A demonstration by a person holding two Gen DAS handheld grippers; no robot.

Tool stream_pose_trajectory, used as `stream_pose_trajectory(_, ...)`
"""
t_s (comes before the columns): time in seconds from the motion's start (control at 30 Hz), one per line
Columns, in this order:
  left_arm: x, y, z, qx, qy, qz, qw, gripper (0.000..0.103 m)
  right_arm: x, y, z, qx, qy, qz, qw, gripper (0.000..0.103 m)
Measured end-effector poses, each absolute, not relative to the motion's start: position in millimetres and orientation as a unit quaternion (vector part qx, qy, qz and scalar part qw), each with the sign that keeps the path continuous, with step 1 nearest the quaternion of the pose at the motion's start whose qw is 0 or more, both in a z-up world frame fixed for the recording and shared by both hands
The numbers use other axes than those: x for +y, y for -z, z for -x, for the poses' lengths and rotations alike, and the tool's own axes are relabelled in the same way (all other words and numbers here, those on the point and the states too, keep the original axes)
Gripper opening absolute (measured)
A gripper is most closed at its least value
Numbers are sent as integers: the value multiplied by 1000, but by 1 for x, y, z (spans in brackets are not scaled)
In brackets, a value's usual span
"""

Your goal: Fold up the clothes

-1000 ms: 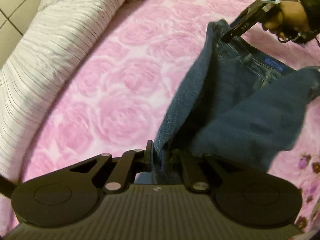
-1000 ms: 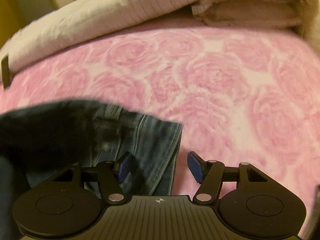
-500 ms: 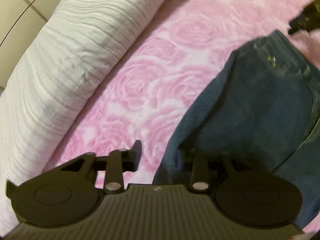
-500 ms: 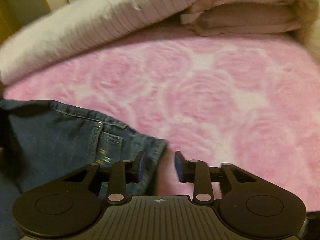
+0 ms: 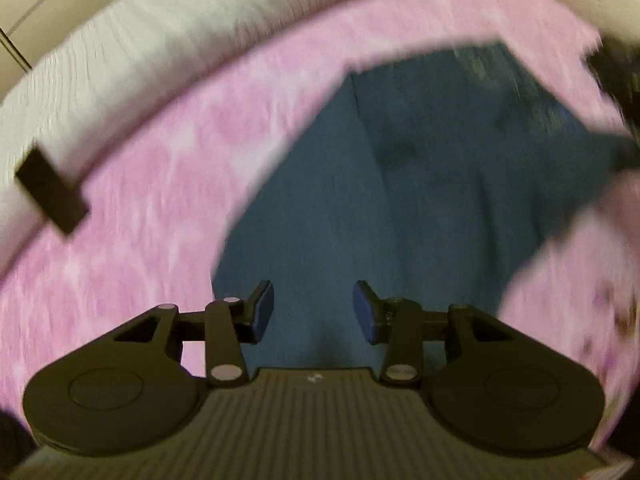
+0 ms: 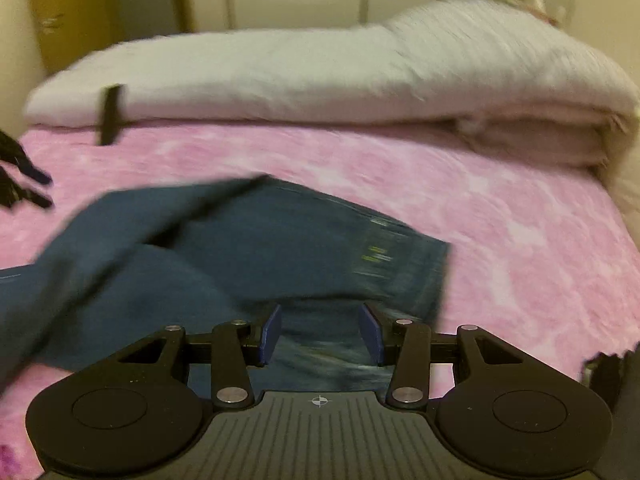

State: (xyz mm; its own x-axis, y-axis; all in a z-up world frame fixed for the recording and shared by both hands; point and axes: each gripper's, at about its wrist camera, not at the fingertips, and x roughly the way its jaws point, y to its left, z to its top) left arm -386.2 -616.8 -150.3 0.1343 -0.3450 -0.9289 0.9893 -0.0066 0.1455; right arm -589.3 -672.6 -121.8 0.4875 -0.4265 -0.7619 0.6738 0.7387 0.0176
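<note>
Lying on the pink rose-patterned bed cover (image 6: pixel 520 216), the jeans (image 6: pixel 280 240) were spread in a loose heap, with one part folded over another near the left side of the right wrist view. They were in the middle of the bed, well apart from the white rolled duvet (image 6: pixel 320 68) that ran along the far edge. A small dark tag (image 6: pixel 110 114) stood at the front of this duvet.

The left gripper (image 5: pixel 313 310) hovered over the denim (image 5: pixel 400 184) with its blue-padded fingers (image 5: pixel 264 310) spread wide and nothing between them. The right gripper (image 6: pixel 320 334) was the same: fingers (image 6: pixel 370 334) apart, empty, with the waistband corner of the jeans just under and ahead of it. In my judgement both were open because the cloth was laid down and released, so that the person could choose a new place to hold.

Both pictures were blurred, so the exact seams and edges of the jeans were hard to tell. Some yellow stitching near a pocket (image 6: pixel 376 256) was visible in the right view. At the left edge of that view a dark shape (image 6: pixel 20 176) was probably the other gripper, but I cannot say for sure.

The fold seemed only partly done, because the cloth was not yet a flat, tidy packet. I think the next grasp would need a clean edge, maybe the waistband corner, since thick denim slips and bunches when it is pinched in the middle.
</note>
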Motion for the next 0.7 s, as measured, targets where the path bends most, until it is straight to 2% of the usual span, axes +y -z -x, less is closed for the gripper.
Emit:
stream_pose_trajectory(0.13,-535,182,408,378,560,-472,567,41,-626,137,534,386,270,-223,853,45)
stream_pose_trajectory(0.2,-495,197,422,361,575,-484,552,42,-603,146,505,384,241,-259,853,45)
stream_pose_trajectory(0.37,-411,233,445,263,641,-526,493,43,-566,198,427,391,206,-369,818,45)
stream_pose_trajectory(0.57,-352,246,421,216,674,-500,499,45,-545,269,345,423,216,-408,780,45)
stream_pose_trajectory(0.7,-338,241,400,214,668,-472,534,45,-545,284,324,408,245,-460,749,44)
